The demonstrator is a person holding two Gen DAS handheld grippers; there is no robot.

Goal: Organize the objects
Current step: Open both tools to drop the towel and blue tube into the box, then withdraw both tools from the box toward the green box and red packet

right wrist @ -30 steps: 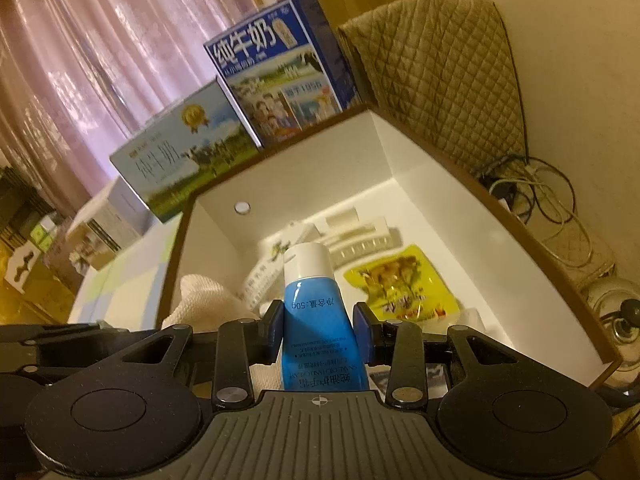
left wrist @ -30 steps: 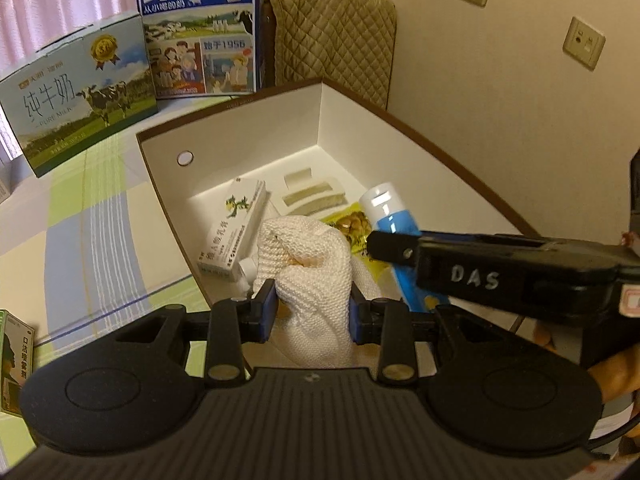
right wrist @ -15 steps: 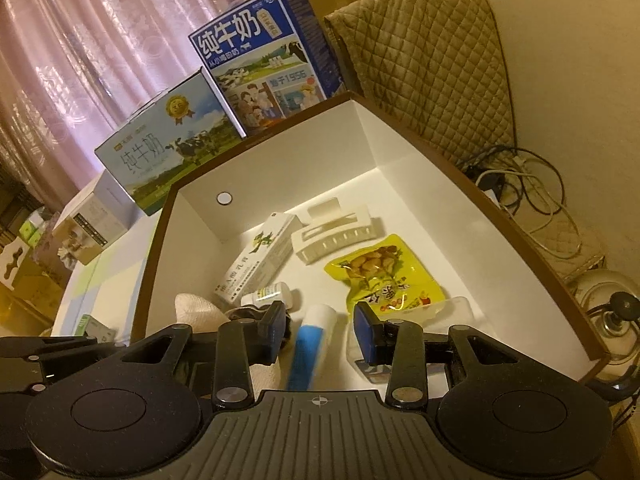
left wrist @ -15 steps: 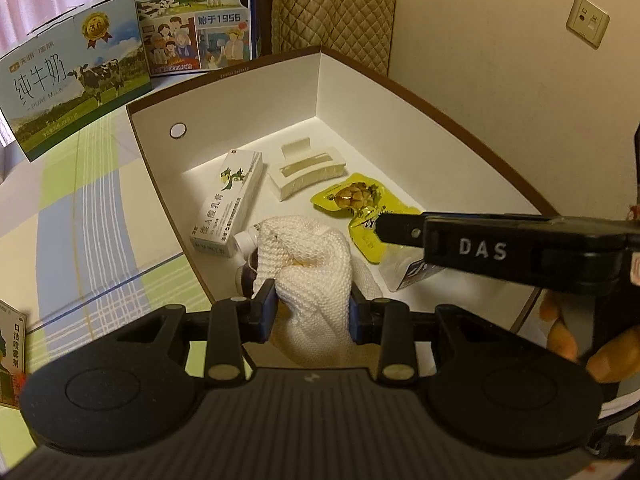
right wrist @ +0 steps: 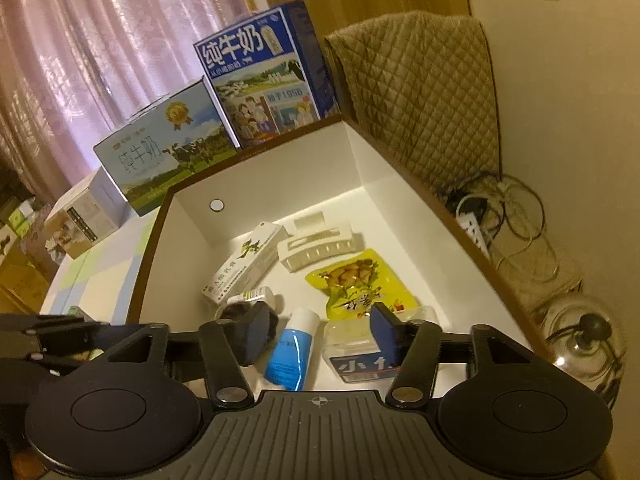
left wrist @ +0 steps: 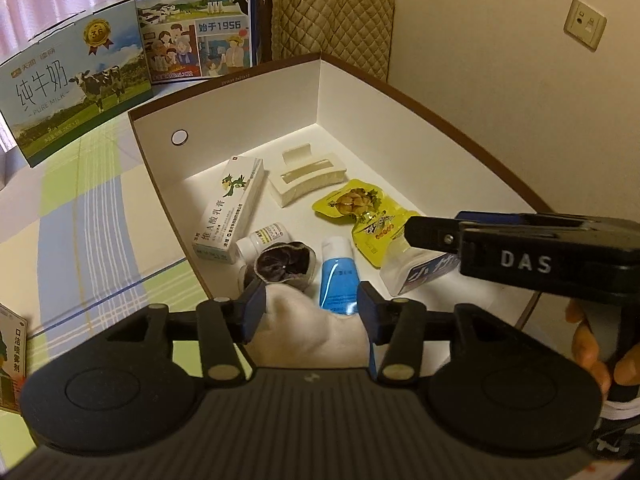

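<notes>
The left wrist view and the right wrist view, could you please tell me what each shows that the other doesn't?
Only the left wrist view shows the white cloth between the left gripper jaws, which have just been opening, and a wall socket. Only the right wrist view shows tangled cables and a glass lid. Both show the box, blue tube and yellow packet.
</notes>
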